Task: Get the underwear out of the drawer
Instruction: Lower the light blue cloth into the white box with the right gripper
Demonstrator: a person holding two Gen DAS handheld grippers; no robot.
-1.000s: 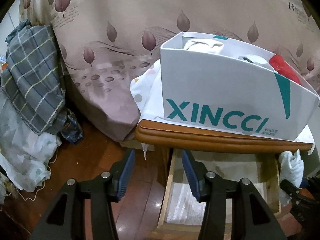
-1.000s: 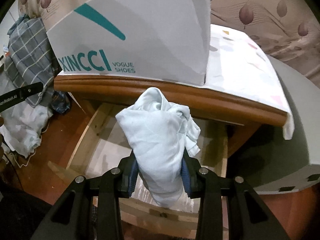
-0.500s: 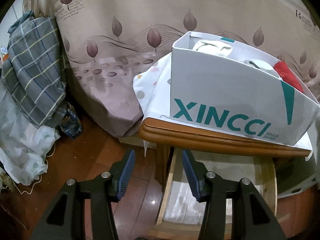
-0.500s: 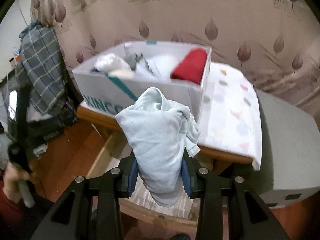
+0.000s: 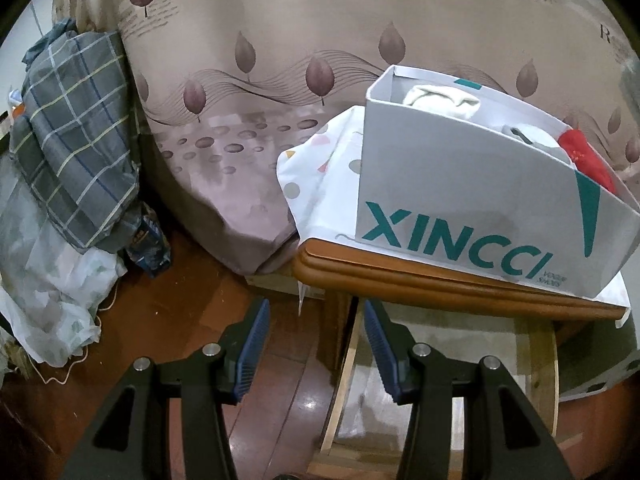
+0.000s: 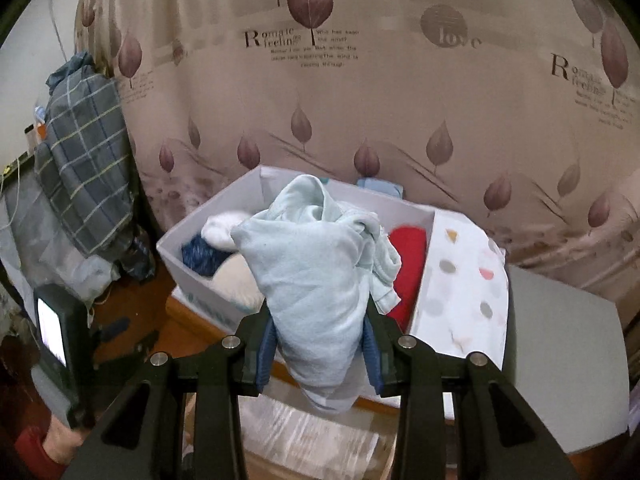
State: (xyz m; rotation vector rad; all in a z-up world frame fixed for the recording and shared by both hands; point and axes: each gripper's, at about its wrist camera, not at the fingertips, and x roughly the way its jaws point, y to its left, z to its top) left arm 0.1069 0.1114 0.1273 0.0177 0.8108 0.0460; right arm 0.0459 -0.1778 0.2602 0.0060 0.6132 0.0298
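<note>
My right gripper (image 6: 318, 332) is shut on a bunched pale blue piece of underwear (image 6: 316, 272), held up in front of the white shoe box (image 6: 208, 296). The box holds white, dark blue and red folded clothes. Below it the open wooden drawer (image 6: 304, 436) shows a striped liner. In the left wrist view the same box (image 5: 472, 208), lettered XINCCI, stands on the wooden cabinet top (image 5: 420, 284), and the pulled-out drawer (image 5: 448, 364) lies under it. My left gripper (image 5: 316, 344) stands open with nothing between its fingers, over the drawer's left edge and the floor.
A bed with a leaf-print sheet (image 5: 280, 92) fills the back. A plaid blanket (image 5: 76, 140) and a white bag (image 5: 52, 292) pile up at the left. A dotted white cloth (image 6: 464, 292) covers the cabinet top. A grey surface (image 6: 568, 368) lies right. A hand in a red sleeve (image 6: 44, 444) shows low left.
My right gripper has risen with the pale blue underwear, from down at the drawer to above the shoe box, so the box's inside now shows. The left gripper has hardly moved.
</note>
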